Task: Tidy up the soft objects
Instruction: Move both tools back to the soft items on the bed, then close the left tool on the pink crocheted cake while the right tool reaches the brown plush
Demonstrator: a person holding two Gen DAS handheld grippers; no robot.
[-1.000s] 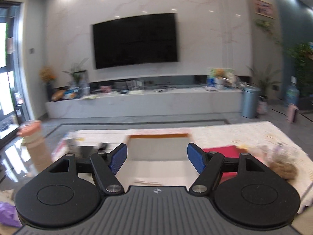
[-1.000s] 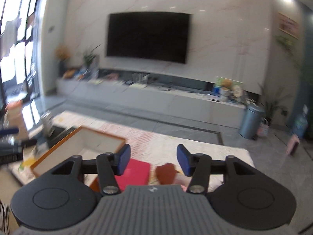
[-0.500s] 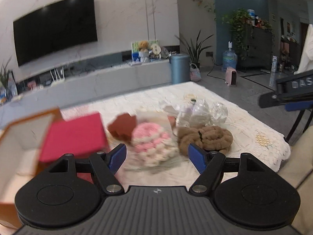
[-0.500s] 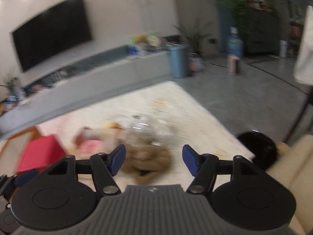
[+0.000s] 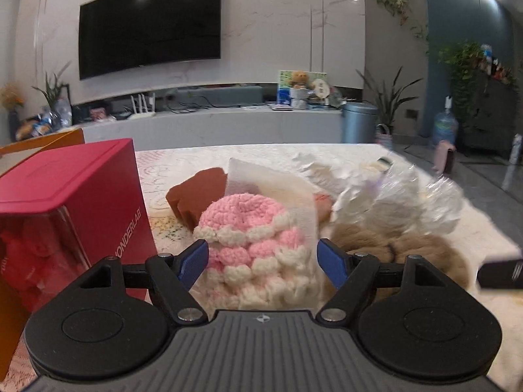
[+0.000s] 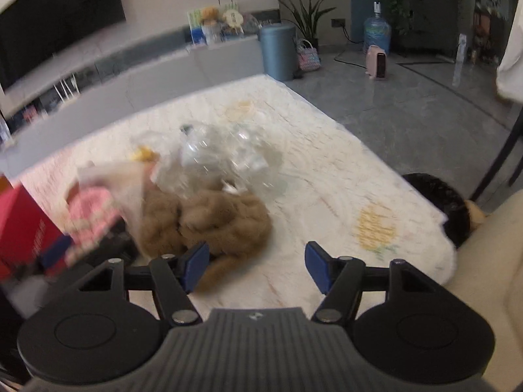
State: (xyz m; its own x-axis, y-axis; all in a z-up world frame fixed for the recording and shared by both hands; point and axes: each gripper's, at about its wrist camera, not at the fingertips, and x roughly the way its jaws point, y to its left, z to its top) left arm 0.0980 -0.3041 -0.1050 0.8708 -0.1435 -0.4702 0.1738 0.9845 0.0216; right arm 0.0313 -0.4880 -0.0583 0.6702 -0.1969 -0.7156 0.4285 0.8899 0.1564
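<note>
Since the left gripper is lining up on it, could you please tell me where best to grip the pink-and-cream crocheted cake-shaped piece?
Grip the pink-and-cream crocheted cake-shaped piece across its lower scalloped tiers, coming level from the near side. It stands upright and roughly round, so opposite sides suit the open left gripper, whose fingers have just been opening and already flank it. The red rectangular box crowds its left, white tissue paper its back.

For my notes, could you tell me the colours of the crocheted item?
Pink with cream-white scalloped edging: crocheted item, clearest in the left wrist view.

Marble wall (image 5: 278, 32), television (image 5: 150, 29), seemingly grey floor (image 6: 408, 104).
</note>
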